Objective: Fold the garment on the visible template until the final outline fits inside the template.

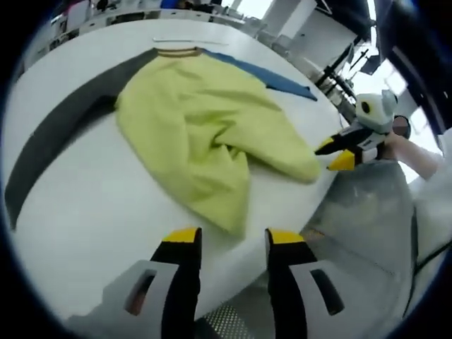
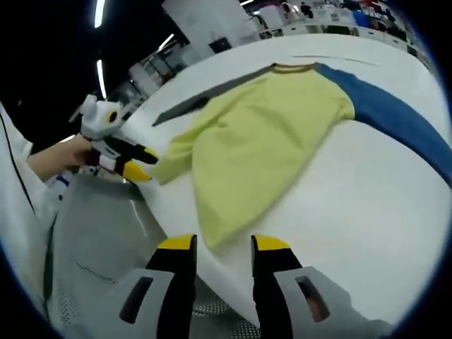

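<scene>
A yellow-green garment (image 1: 205,134) with one dark grey sleeve (image 1: 63,134) and one blue sleeve (image 2: 395,116) lies rumpled on the white table (image 1: 92,212), collar (image 1: 176,51) at the far side, hem bunched near the table's front edge.

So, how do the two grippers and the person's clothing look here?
Both the left gripper and the right gripper have black jaws with yellow tips on grey bodies with slots. Seen from the other side, each carries a white rounded head. The person wears a white sleeve.
</scene>
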Motion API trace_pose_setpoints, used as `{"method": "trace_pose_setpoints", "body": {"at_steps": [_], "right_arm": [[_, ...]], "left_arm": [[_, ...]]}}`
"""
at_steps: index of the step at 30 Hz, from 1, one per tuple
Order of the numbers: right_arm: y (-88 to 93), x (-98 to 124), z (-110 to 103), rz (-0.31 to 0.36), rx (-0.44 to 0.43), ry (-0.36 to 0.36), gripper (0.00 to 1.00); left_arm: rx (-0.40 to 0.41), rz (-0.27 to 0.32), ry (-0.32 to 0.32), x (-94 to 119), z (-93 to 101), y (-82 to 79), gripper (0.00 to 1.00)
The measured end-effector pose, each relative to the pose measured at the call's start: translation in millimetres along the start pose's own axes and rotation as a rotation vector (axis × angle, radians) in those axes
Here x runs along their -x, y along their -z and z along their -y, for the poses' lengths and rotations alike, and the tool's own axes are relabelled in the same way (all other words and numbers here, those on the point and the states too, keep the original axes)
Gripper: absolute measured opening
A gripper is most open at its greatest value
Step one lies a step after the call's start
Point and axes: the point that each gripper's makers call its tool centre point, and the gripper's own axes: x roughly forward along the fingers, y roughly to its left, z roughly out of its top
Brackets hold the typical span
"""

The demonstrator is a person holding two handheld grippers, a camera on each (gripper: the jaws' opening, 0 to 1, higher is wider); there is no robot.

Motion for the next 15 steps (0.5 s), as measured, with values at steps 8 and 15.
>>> {"method": "trace_pose_setpoints", "body": {"at_steps": [8, 15], "right_arm": [[3.3, -8, -5, -0.01, -0.002, -0.027, 0.24], [3.8, -11, -5, -0.013, -0.002, -0.031, 0.2]], "left_arm": [[0.004, -0.007, 0.003, -2, 0.3, -0.3, 0.28], [0.008, -0.011, 0.006, -5, 1.1, -1.0, 0.23]]}}
